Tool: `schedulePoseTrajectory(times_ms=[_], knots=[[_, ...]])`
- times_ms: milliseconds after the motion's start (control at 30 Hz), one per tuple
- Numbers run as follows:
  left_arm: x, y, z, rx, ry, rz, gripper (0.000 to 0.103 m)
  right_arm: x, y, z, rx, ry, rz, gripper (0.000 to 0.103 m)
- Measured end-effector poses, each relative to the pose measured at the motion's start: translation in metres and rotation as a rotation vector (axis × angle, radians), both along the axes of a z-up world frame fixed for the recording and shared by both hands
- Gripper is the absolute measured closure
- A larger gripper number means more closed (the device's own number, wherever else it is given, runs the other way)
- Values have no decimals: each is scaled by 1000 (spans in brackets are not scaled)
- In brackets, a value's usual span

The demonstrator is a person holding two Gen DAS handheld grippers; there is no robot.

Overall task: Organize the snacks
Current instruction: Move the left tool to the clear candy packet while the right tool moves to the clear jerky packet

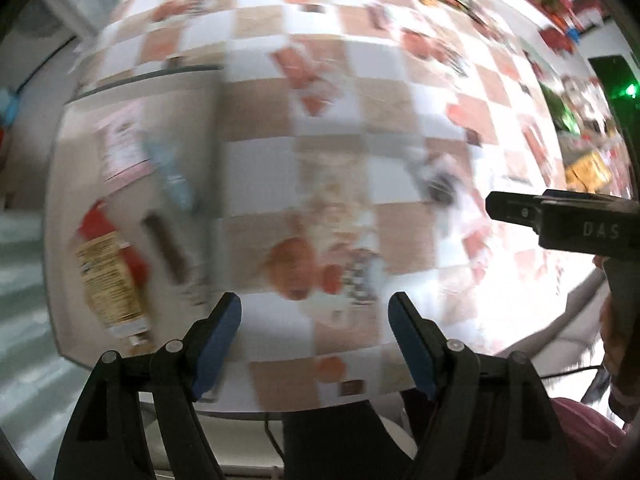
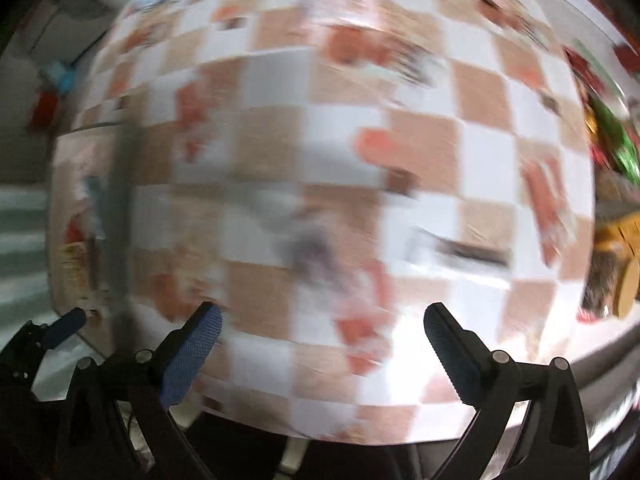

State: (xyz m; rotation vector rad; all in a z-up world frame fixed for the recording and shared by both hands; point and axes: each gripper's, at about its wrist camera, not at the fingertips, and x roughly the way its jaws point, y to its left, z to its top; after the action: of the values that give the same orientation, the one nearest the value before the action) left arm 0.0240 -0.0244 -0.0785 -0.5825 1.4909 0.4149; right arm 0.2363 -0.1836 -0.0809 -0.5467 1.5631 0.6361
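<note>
Both views motion-blurred; snack pile point(image 1: 580, 152) at right edge unreadable. Left hand-held gripper point(image 1: 316, 340) released, empty; right hand-held gripper point(image 2: 324, 348) likewise.

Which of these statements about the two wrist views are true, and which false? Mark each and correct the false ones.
1. The table is covered by a checkered cloth. True.
2. The left tongs grip a snack packet. False: nothing is between their blue pads.
3. A red and yellow packet lies in the tray at the left of the left wrist view. True.
4. The right tongs are shut. False: they stand wide open and empty.
5. The tray holds no snacks. False: several packets lie in it, among them a brown bar.
</note>
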Motion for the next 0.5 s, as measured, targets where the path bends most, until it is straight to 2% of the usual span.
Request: schedulePoseTrajectory(times_ms=[167,300,500], knots=[[30,-20,-8,-18,19,-51,24,24,-45,-11,-79,-54,-6,1],[57,-31,-15,-37,31,-54,24,37,-68,-20,-135,-100,48,1],[102,-45,-24,-46,52,35,24,45,-80,-33,-166,-149,161,1]])
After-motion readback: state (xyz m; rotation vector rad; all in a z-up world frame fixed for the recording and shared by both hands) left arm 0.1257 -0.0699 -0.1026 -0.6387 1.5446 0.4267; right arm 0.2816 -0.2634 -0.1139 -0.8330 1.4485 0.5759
